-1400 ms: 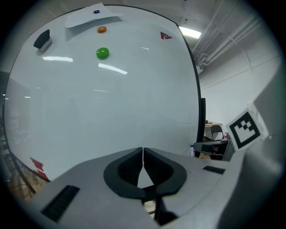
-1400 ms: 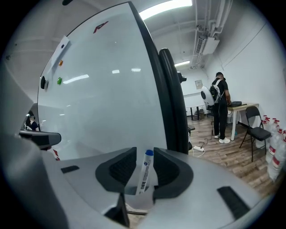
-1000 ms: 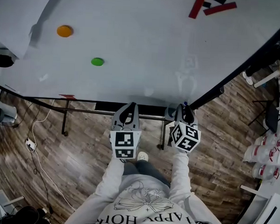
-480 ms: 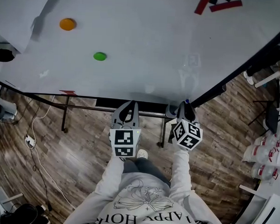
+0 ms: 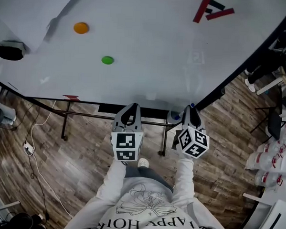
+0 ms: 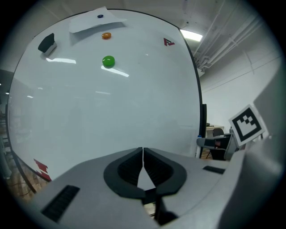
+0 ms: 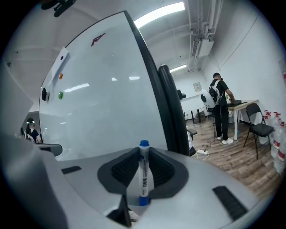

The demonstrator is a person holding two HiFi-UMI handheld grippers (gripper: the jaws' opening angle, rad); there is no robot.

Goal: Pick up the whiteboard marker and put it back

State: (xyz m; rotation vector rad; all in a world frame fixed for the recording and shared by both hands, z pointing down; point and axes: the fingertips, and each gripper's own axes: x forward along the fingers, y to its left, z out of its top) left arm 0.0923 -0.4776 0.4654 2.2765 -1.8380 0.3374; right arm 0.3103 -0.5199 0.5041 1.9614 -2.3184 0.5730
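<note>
Whiteboard marker [image 7: 143, 172] gripped upright in your right gripper [image 7: 143, 154], jaws closing from wide a second ago | left gripper [image 6: 142, 154] clenched, empty | pick-up likely secured; return pending.

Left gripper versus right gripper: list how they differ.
The left gripper's jaws are together and empty; the right gripper's jaws are closing on an upright blue-capped whiteboard marker. The left gripper faces the middle of the whiteboard; the right gripper faces its dark right edge. Both are grey and sit side by side at the board's lower edge.
</note>
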